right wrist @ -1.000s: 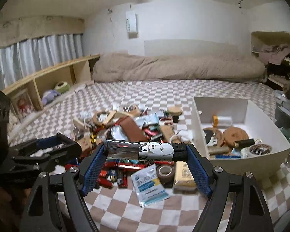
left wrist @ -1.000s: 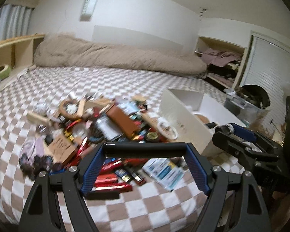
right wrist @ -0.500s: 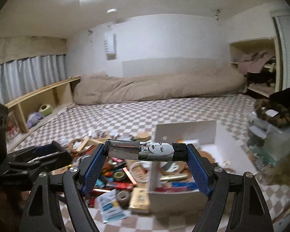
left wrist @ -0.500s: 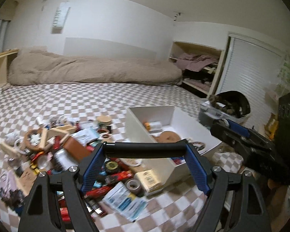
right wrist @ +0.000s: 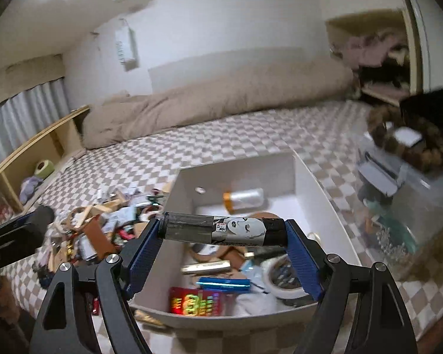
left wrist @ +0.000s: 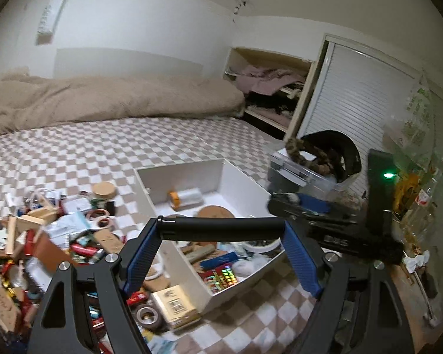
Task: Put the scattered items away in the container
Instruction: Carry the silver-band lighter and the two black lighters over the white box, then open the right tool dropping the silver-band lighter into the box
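Black tube [left wrist: 220, 228] clamped in left gripper [left wrist: 221, 253], silver tube [right wrist: 221, 231] in right gripper [right wrist: 223, 258]; both swung from pile [left wrist: 53, 236] to over box [right wrist: 316, 191], so drop's next I guess.

The left tool [left wrist: 221, 228] holds a black cylinder [left wrist: 220, 228] that crosses in front of the white container [left wrist: 192, 174], hiding part of its floor and the things lying there. The right tool [right wrist: 223, 233] does likewise with a labelled tube [right wrist: 221, 233], whose small print is too fine to read. The pile of scattered items [left wrist: 53, 236] runs off the left edge of the left wrist view, and blur leaves many pieces unidentifiable. The clear bin [right wrist: 398, 183] beside the bed is smeared by motion; its contents cannot be told apart.
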Available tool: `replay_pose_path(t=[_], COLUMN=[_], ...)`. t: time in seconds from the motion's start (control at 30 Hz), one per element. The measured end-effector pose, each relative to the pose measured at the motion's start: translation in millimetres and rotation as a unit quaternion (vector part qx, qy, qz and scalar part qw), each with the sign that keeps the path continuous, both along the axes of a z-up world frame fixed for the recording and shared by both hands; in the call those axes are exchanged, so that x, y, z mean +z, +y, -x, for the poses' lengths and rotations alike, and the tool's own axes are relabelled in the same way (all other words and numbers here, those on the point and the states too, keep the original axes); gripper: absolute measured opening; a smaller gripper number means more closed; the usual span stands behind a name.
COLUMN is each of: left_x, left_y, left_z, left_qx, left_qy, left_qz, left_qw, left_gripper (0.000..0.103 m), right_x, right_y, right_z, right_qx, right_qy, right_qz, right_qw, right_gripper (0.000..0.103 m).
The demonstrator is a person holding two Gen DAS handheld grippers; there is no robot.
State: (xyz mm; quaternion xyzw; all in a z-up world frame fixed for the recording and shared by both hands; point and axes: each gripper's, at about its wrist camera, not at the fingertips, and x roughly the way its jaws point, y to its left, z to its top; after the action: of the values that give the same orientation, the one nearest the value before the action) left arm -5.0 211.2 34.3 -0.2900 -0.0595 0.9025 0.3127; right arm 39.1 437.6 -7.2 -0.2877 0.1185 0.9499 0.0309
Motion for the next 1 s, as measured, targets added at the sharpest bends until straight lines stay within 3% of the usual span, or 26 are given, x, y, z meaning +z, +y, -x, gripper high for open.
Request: replay_pose_path(t=[0.27,0.63,1.0], left_x=[-6.3,-0.5,-24.8], left_y=[27.4,47.5,54.5], left_z=[23.5,43.3,65.8], left_qx=[-0.013,-0.019,-0.017], left_qy=[-0.021,-0.039,-0.087], left_qz=[0.008,0.012,0.022], left_qw=[0.9997,0.999,0.9958], left_gripper=[0.082,0.082,0.082], right_x=[-24.6,-57.3,-90.2], right_y=[32.2,15.1,17.3], right_z=[26.4,60.2,67.5], right_qx=[0.005,0.07,0.071], right_qy=[-0.057,-0.15,-0.215], right_qz=[0.024,0.026,0.027], right_qw=[0.998,0.986,0.974], right_gripper=[0.082,0.082,0.082])
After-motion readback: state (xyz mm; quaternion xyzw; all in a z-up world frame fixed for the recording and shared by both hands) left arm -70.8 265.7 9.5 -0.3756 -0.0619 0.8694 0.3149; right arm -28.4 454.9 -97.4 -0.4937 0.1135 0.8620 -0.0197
